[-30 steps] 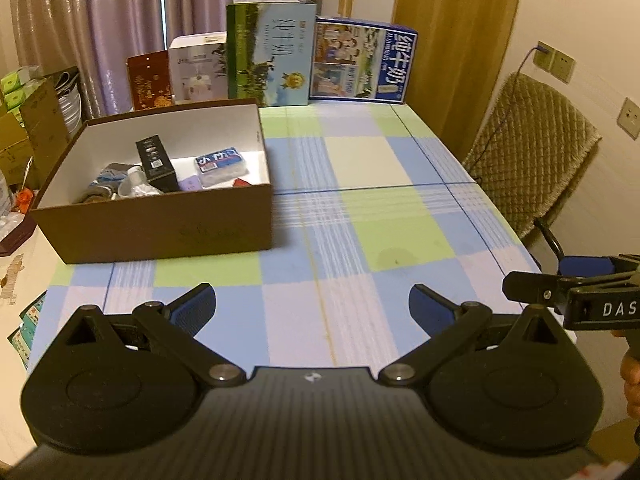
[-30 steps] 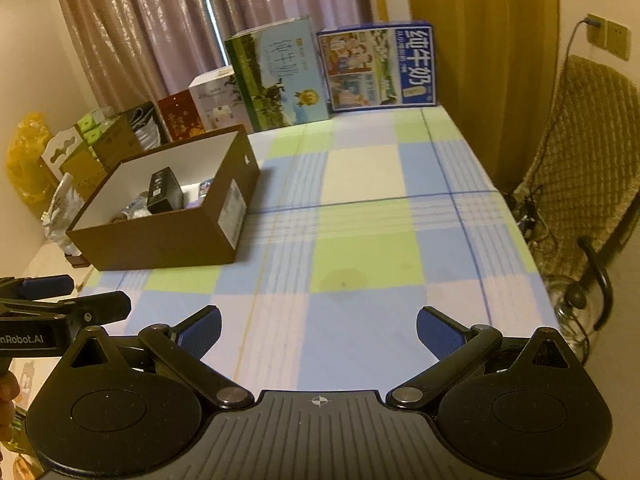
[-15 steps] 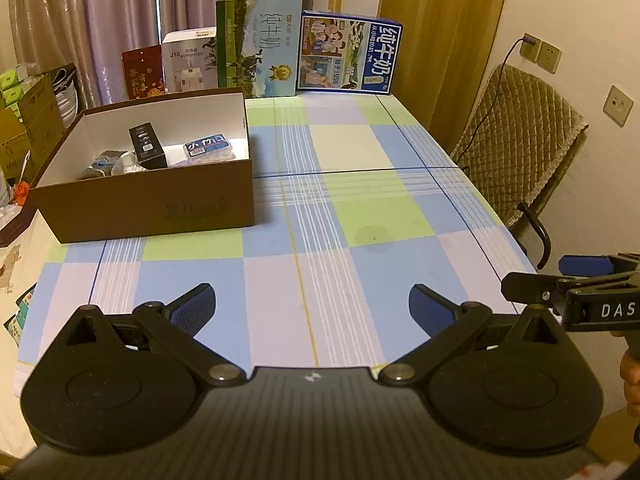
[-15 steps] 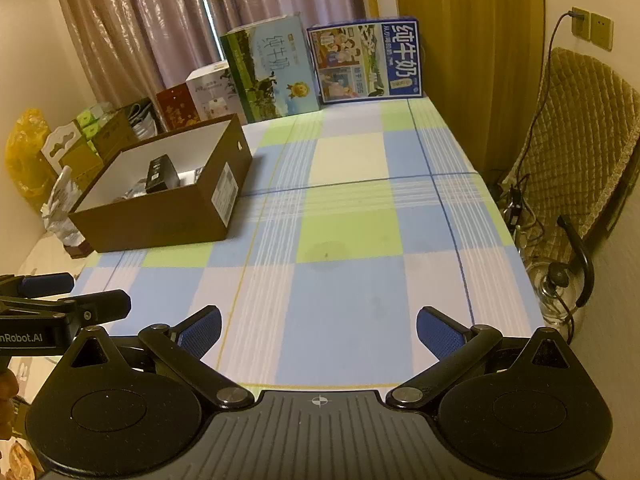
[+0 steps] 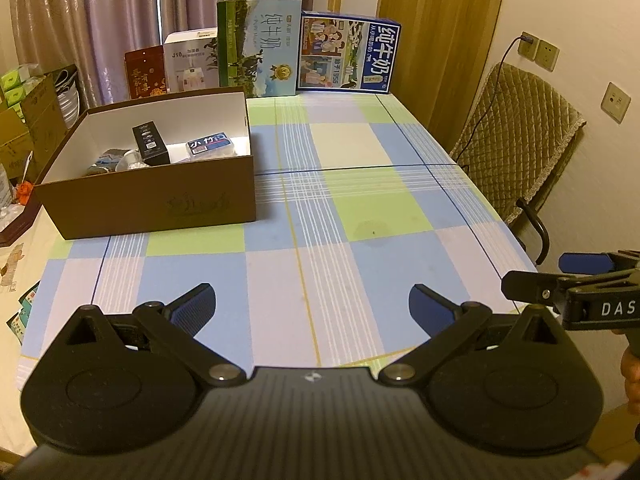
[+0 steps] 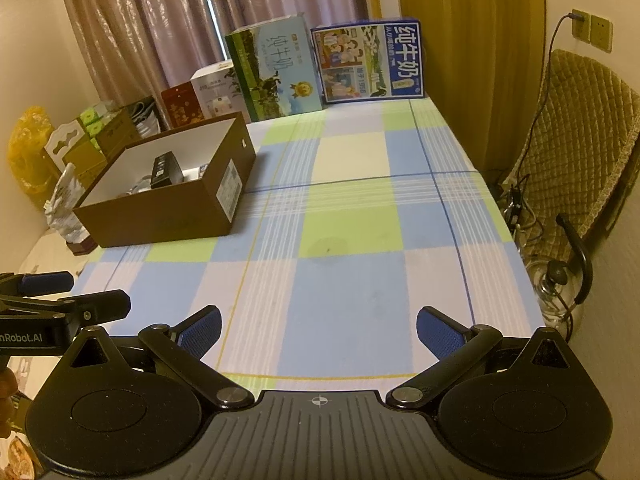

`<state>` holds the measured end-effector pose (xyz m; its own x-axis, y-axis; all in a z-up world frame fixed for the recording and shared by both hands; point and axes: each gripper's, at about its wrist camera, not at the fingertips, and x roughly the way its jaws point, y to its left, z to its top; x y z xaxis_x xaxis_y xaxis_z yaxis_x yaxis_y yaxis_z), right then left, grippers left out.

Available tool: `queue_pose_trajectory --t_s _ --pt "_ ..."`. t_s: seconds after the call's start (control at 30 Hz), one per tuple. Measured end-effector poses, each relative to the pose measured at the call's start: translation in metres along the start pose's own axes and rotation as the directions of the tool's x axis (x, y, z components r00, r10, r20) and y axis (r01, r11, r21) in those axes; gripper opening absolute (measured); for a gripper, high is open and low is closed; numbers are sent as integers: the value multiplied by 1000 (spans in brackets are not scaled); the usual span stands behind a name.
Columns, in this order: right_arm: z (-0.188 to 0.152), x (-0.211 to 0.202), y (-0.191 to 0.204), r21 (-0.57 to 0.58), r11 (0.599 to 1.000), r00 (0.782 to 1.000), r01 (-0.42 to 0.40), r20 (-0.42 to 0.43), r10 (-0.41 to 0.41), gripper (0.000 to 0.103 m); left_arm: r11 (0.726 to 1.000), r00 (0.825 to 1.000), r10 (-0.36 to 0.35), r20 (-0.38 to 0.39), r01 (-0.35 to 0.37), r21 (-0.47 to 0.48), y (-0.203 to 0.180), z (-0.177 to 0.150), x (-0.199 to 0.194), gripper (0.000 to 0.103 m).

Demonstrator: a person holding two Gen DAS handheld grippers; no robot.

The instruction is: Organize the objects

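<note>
A brown cardboard box [image 5: 160, 200] [image 6: 160, 216] with a white inside stands on the left of the checked tablecloth [image 5: 360, 208] [image 6: 352, 220]. Inside it lie a black carton [image 5: 150, 148] [image 6: 165, 169], a small blue-and-white pack [image 5: 210, 145] and several crumpled items. My left gripper [image 5: 312, 306] hangs open over the near edge of the table, nothing between its fingers. My right gripper [image 6: 318, 332] is open too, empty, beside it on the right. Each gripper shows at the other view's edge: the right one [image 5: 580, 284], the left one [image 6: 52, 300].
Two tall milk cartons [image 5: 260, 46] [image 5: 350, 56] and smaller boxes [image 5: 188, 60] line the table's far edge before the curtains. A quilted chair [image 5: 520, 148] [image 6: 572, 148] stands right of the table. Cardboard boxes and bags [image 6: 72, 140] pile up on the left.
Both grippers have drawn back toward me and risen, so the box and table look smaller and farther. Both stay open.
</note>
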<state>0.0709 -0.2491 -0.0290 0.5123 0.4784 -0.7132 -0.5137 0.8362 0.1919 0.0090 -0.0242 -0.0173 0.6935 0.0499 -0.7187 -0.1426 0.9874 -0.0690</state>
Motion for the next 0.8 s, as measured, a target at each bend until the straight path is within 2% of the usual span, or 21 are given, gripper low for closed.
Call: queue_pose_trajectory --t_s 0.8 --pt "0 1 3 -4 1000 1000 -2 -1 2 101 1000 1000 12 -1 -12 -14 5 4 3 102"
